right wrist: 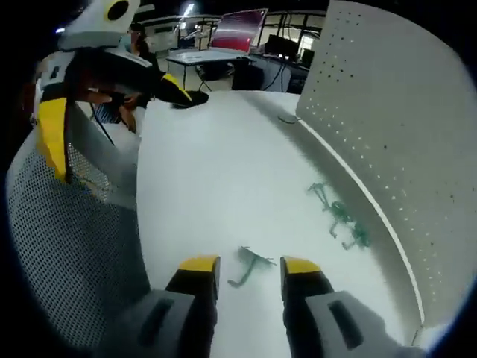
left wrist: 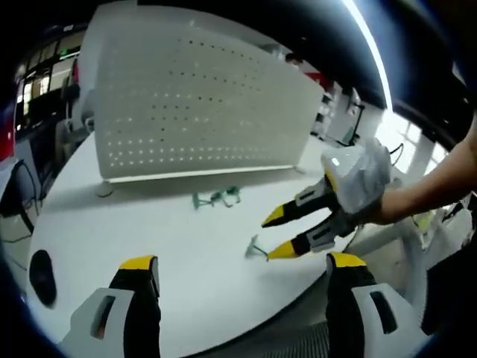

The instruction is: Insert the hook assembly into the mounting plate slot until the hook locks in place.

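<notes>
the white surface point(left wrist: 149, 224) carries a standing perforated panel point(left wrist: 201, 104), still bare of hooks. a green hook cluster point(right wrist: 339, 212) lies near its base; one small hook point(right wrist: 250, 265) lies just ahead of the spread right tongs point(right wrist: 246, 270). left tongs point(left wrist: 242, 262) spread, empty. insertion not begun.

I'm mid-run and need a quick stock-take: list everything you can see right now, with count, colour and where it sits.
Perforated panel: one, white, upright at the table's far edge.
Table: one, white, round-edged.
Single hook: one, green, flat on the table just ahead of the right gripper's tips.
Hook cluster: one tangle, green, on the table near the panel's foot.
Dark object: one, black, at the table edge; cannot tell what.
Mesh chair back: one, white, beside the table.
Left gripper: yellow-tipped, open, hovering.
Right gripper: yellow-tipped, open around the single hook.
</notes>
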### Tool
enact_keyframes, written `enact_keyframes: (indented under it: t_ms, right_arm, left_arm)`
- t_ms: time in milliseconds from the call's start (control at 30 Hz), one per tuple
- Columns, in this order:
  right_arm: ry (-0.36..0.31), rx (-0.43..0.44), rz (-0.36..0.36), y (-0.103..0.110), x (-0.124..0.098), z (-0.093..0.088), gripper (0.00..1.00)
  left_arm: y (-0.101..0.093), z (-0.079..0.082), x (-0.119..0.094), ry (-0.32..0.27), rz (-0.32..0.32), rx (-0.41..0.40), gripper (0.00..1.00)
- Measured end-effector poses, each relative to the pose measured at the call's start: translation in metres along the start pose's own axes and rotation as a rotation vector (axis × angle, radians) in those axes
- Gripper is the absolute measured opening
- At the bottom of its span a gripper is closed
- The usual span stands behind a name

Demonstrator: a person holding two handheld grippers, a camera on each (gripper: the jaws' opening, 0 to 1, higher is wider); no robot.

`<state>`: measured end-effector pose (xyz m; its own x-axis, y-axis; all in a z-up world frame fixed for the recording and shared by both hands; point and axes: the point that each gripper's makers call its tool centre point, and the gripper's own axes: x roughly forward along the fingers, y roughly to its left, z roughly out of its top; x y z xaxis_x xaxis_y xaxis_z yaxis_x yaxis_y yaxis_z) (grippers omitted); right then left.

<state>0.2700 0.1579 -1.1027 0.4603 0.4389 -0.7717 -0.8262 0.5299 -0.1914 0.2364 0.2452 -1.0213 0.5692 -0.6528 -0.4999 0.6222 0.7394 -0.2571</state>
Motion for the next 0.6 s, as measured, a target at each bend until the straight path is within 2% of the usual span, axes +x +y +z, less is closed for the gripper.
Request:
enact_keyframes:
  t_ms: [67, 100, 167, 367, 500, 600]
  right_arm:
    - [0.030, -0.040, 0.021, -0.003, 0.006, -0.002, 0.27]
    - [0.074, -0.055, 0.037, -0.006, 0.010, -0.009, 0.27]
    - [0.106, -0.048, 0.061, -0.011, 0.015, -0.012, 0.23]
    - [0.125, -0.095, 0.100, -0.018, 0.020, -0.007, 0.17]
    - [0.147, -0.127, 0.170, -0.009, 0.023, -0.004, 0.15]
    - [0.170, -0.174, 0.209, -0.004, 0.028, -0.003, 0.10]
  left_arm:
    - [0.000, -0.001, 0.000, 0.003, -0.001, -0.002, 0.94]
    - [0.000, -0.001, 0.001, 0.003, -0.001, -0.004, 0.94]
    - [0.001, 0.001, 0.000, -0.009, 0.002, -0.010, 0.94]
    - [0.001, 0.000, 0.001, -0.005, -0.001, -0.017, 0.93]
    - [0.000, 0.000, 0.001, -0.003, -0.007, -0.012, 0.93]
    - [0.000, 0.000, 0.000, -0.004, -0.007, -0.019, 0.92]
